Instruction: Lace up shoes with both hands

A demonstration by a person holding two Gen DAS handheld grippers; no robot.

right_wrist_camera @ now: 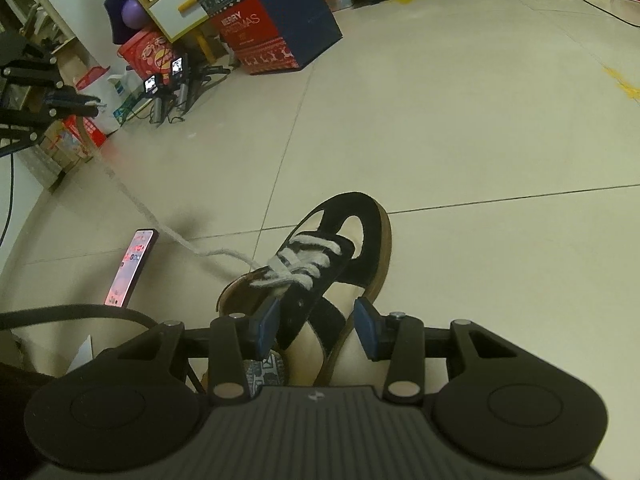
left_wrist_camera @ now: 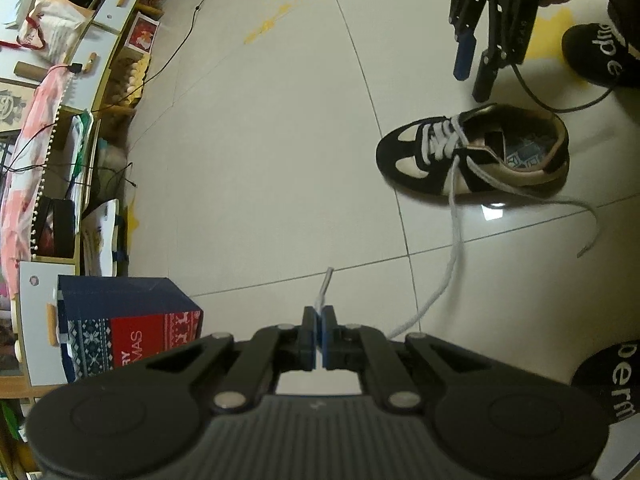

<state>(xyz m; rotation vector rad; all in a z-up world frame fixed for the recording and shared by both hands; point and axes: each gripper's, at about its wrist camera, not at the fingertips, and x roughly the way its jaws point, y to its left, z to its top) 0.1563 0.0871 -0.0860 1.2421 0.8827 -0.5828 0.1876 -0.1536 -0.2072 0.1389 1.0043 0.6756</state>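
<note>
The floor (left_wrist_camera: 260, 140) is pale glossy tile with thin dark grout lines, spreading out ahead of both tongs. A boxy navy carton (left_wrist_camera: 128, 324) with a red knit-pattern band stands on it just left of the left tongs (left_wrist_camera: 319, 334); in the right wrist view the same carton (right_wrist_camera: 276, 20) sits far ahead, against cluttered shelves. The shoe (left_wrist_camera: 472, 152) is a low sneaker of black suede with cream panels and a tan sole edge, lying well ahead and to the right of the left tongs; it is directly under and between the fingers of the right tongs (right_wrist_camera: 316, 326), toe pointing away. Those right tongs stand released, their flat blue pads either side of the shoe's collar, and whether either pad touches it cannot be told. A slim phone (right_wrist_camera: 130, 266) with a lit screen lies flat to their left. The lace (left_wrist_camera: 448, 240) is a soft, flat grey-white cord, criss-crossed through the eyelets, one length running down off the shoe to the left tongs, which are clenched on it with a short frayed tip poking out beyond the black fingers; another loose end curls on the tile, right of the shoe.
</note>
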